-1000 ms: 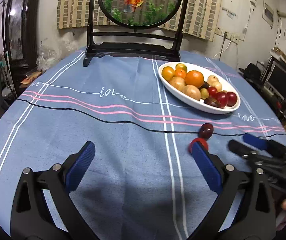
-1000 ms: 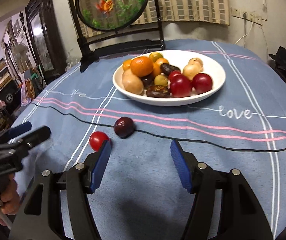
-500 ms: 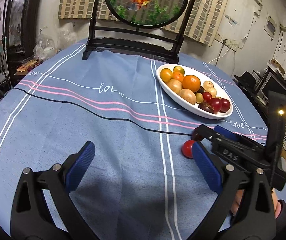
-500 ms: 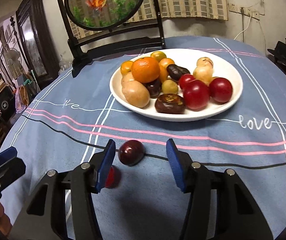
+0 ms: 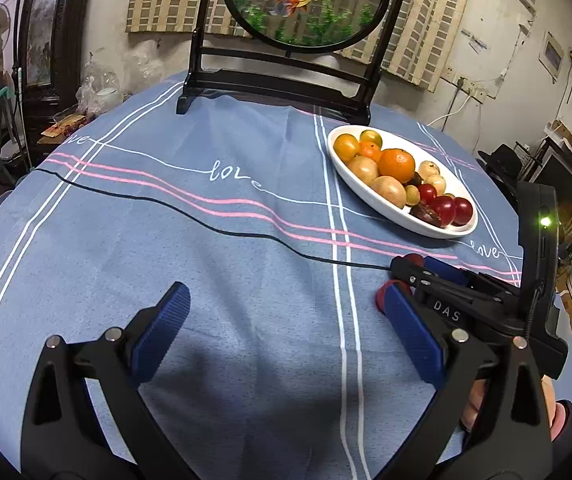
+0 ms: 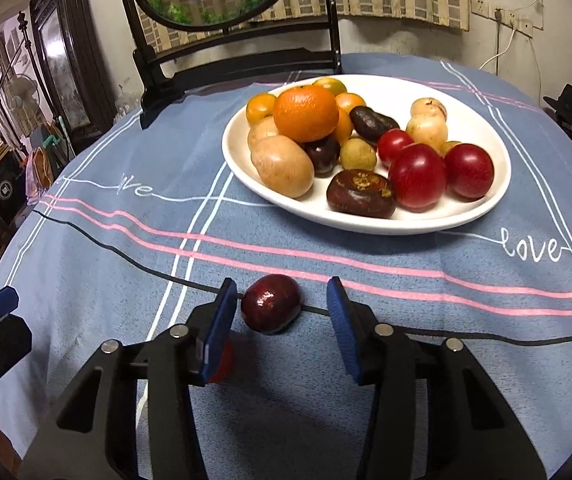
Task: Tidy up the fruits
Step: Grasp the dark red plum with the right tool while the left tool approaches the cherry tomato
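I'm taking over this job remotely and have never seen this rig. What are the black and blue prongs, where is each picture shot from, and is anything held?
There is no robot arm: a person holds a two-finger clamp in each hand, each with a camera looking along its blue-padded fingers. One view is from the left gripper, open over bare cloth; the other is from the right gripper. On the blue tablecloth stands a white plate piled with fruit. Two fruits lie loose: a dark red fruit between the right fingers, and a brighter red fruit mostly hidden behind the right gripper's left finger. The right fingers have been closing, but a gap shows on the right side, so nothing is held yet.
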The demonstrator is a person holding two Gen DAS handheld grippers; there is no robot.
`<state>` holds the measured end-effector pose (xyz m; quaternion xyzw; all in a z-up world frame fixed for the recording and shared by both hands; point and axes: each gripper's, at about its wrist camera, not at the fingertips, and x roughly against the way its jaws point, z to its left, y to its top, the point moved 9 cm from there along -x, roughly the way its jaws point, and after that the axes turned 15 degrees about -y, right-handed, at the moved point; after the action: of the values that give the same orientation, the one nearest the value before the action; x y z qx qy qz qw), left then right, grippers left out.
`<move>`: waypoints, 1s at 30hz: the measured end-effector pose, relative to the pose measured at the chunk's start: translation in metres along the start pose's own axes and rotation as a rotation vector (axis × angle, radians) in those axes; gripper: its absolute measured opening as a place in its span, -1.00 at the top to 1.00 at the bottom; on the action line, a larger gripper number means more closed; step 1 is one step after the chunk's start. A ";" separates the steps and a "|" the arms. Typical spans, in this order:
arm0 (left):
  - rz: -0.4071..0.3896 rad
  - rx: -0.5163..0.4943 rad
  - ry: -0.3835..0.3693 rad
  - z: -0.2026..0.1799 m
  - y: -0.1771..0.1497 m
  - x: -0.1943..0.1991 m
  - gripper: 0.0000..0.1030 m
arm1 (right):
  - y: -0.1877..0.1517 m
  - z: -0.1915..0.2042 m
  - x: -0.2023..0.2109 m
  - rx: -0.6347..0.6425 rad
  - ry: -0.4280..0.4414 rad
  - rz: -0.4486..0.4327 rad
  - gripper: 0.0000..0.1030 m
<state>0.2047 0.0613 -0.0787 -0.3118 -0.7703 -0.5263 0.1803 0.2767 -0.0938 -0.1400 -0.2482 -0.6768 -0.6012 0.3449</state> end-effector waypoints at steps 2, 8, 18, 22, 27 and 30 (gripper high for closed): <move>0.000 0.008 0.002 0.002 0.000 0.001 -0.93 | -0.001 0.001 -0.001 0.006 -0.006 0.005 0.08; 0.006 0.029 0.006 0.007 0.000 0.000 -0.92 | 0.000 0.003 -0.001 0.016 -0.011 0.002 0.24; 0.013 0.003 0.058 0.012 -0.003 -0.006 -0.92 | 0.000 -0.005 0.013 -0.011 0.028 -0.023 0.39; 0.034 -0.022 0.057 0.008 -0.007 -0.012 -0.92 | -0.002 -0.025 0.033 -0.036 0.047 -0.065 0.39; 0.067 -0.065 0.001 -0.008 -0.014 -0.023 -0.92 | -0.007 -0.058 0.049 -0.079 0.015 -0.107 0.39; 0.102 -0.121 -0.051 -0.029 -0.019 -0.036 -0.92 | -0.004 -0.064 0.056 -0.123 0.058 -0.110 0.39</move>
<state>0.2171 0.0192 -0.1031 -0.3740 -0.7246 -0.5539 0.1681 0.2489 -0.1618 -0.0973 -0.2137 -0.6408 -0.6668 0.3149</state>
